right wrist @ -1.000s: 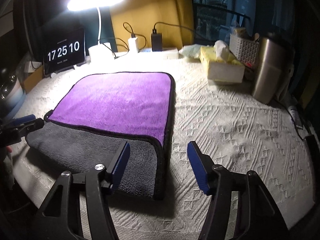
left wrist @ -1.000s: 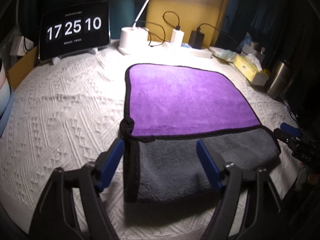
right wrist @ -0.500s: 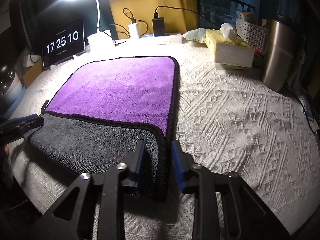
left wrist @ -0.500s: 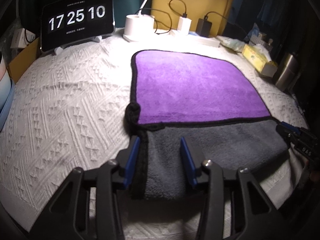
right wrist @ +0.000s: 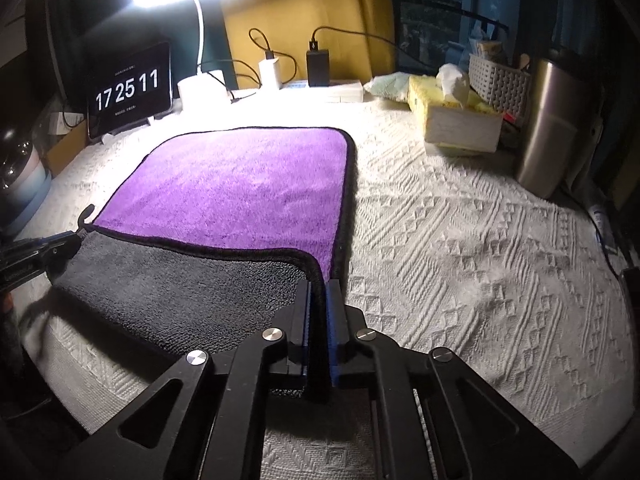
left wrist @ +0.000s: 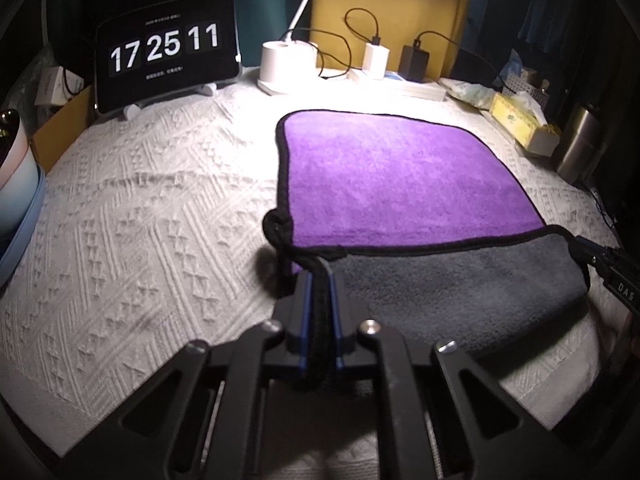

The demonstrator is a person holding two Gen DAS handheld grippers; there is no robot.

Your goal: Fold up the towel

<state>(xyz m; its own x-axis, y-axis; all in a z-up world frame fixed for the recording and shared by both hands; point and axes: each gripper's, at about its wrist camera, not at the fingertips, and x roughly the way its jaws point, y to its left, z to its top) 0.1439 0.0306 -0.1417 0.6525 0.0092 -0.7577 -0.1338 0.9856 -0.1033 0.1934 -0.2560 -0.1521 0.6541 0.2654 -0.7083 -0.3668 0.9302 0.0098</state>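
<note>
A: Plush, matt pile is being noted on the towel (left wrist: 404,176), its black hem stitched; the tablecloth (right wrist: 460,240) is being recorded as rough woven cloth.

B: Brushed metal is being observed on the flask (right wrist: 548,128); glossy glass on the clock screen (left wrist: 166,50).

surface: white textured cloth (right wrist: 460,248) | on it: towel (right wrist: 240,188), tissue box (right wrist: 456,120), tablet clock (right wrist: 128,90), lamp base (left wrist: 286,66)

A plush towel (left wrist: 400,184) lies flat in front of me on a white textured cloth. Its upper face is purple, edged in black piping. The near edge is folded up and over, showing a grey underside (right wrist: 168,280) as a band across the front.
</note>
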